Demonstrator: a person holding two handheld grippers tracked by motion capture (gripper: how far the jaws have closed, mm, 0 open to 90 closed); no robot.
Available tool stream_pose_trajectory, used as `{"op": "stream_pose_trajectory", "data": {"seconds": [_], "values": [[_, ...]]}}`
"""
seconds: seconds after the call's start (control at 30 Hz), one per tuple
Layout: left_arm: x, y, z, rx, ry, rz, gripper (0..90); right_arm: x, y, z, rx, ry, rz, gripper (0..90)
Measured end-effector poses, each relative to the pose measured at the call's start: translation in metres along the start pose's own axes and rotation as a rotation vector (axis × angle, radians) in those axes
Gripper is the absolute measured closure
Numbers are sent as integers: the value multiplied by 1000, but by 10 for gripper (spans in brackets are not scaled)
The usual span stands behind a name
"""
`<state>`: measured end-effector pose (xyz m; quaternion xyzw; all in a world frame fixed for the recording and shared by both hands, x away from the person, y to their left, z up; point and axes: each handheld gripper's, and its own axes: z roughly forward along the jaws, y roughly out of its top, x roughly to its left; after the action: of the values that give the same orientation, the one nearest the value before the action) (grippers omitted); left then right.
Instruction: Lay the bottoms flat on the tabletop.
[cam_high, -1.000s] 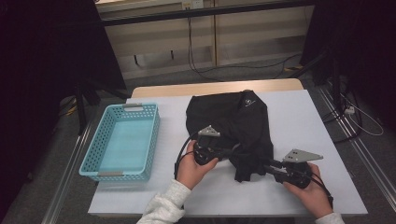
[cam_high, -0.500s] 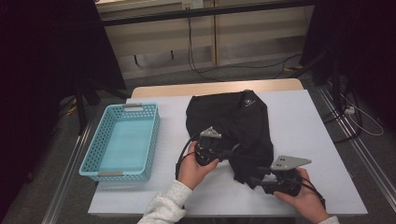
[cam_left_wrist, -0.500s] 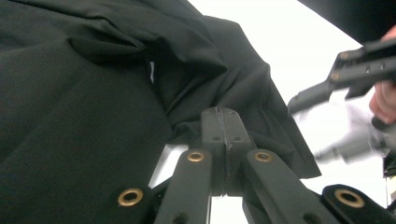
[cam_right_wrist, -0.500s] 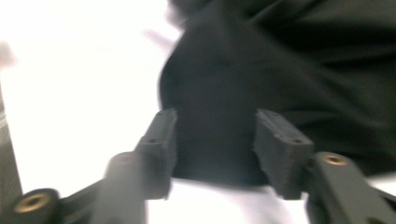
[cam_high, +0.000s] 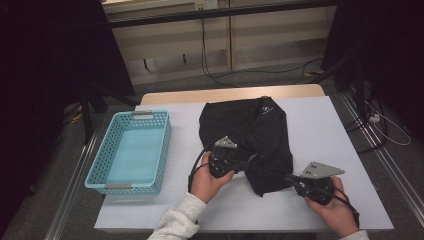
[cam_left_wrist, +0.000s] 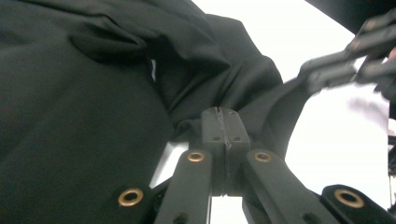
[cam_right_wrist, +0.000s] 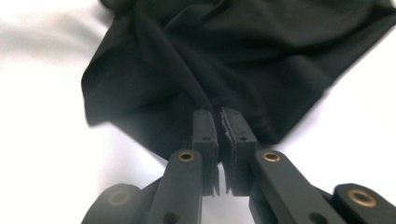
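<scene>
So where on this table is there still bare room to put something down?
Bare white tabletop lies right of the crumpled black cloth garment, and a strip runs between it and the light blue perforated plastic basket. The near edge is crowded with both hands and their tools.

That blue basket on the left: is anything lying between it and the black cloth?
Nothing visible. Between the cloth and the basket lies only bare white table. The left gripper and the right gripper both pinch the cloth's near edge, on the side away from the basket.
</scene>
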<state>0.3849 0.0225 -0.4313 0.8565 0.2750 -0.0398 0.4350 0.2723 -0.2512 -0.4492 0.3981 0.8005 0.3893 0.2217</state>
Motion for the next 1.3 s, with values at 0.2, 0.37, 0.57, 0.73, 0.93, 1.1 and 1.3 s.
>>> {"op": "stream_pose_trajectory", "data": {"seconds": [0.2,0.37,0.57,0.73,0.93,1.1,1.3], "values": [[-10,4,1,-16,-25,25,900,-13,1,-16,-26,-109,-8,869],[-7,5,0,-10,-12,22,900,-21,5,-31,-136,-204,21,831],[-9,2,6,12,-22,25,900,-9,-1,-11,-78,-55,47,722],[-8,2,3,8,-11,19,900,-1,-3,0,-28,1,54,669],[-10,3,5,5,-25,23,900,5,-9,16,48,31,37,606],[-12,2,8,14,-31,25,900,0,-9,20,55,9,33,891],[-19,6,3,-4,-49,47,900,-13,-7,6,42,24,36,900]]}}
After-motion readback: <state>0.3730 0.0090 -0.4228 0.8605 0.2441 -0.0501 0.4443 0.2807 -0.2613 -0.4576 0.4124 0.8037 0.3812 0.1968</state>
